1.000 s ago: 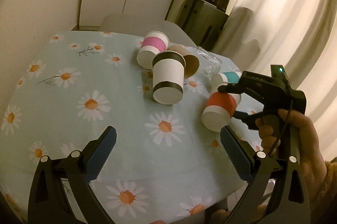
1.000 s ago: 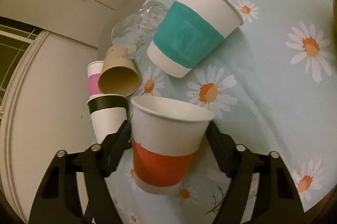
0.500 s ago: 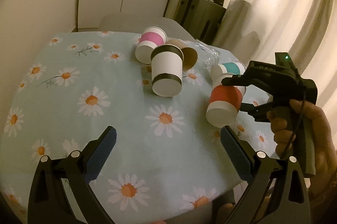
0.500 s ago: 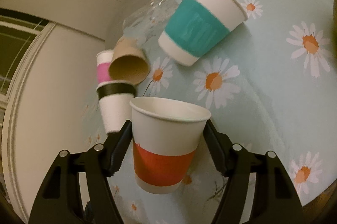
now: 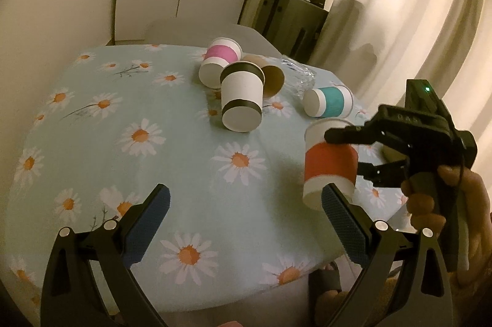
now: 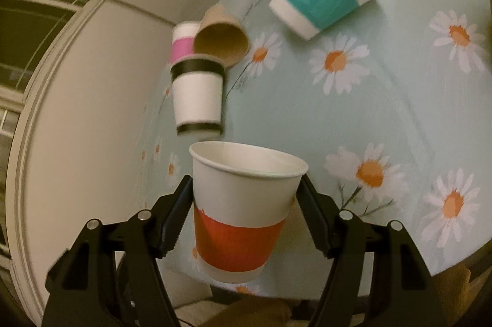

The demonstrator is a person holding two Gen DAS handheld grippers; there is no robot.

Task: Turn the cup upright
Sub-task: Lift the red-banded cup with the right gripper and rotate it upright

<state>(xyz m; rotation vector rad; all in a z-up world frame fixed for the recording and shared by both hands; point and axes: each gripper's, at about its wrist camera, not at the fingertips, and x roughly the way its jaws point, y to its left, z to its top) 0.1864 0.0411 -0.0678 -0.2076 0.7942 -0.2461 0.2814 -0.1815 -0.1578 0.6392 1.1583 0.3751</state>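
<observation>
My right gripper (image 6: pixel 244 197) is shut on a white paper cup with a red band (image 6: pixel 240 222). It holds the cup nearly upright above the table's right front edge, mouth up. The same cup (image 5: pixel 330 164) and the right gripper (image 5: pixel 341 153) show in the left wrist view. My left gripper (image 5: pixel 246 205) is open and empty, low over the near part of the daisy tablecloth (image 5: pixel 184 173).
Several other cups lie on their sides further back: a black-banded cup (image 5: pixel 243 99), a pink-banded cup (image 5: pixel 220 61), a brown cup (image 5: pixel 267 74), a teal-banded cup (image 5: pixel 327 101) and a clear plastic cup (image 5: pixel 296 74). Cupboards and curtains stand behind the table.
My right gripper has lifted the red-banded cup off the table and turned it from tilted to nearly upright, pulling it toward the near right edge. The left gripper stays open.
</observation>
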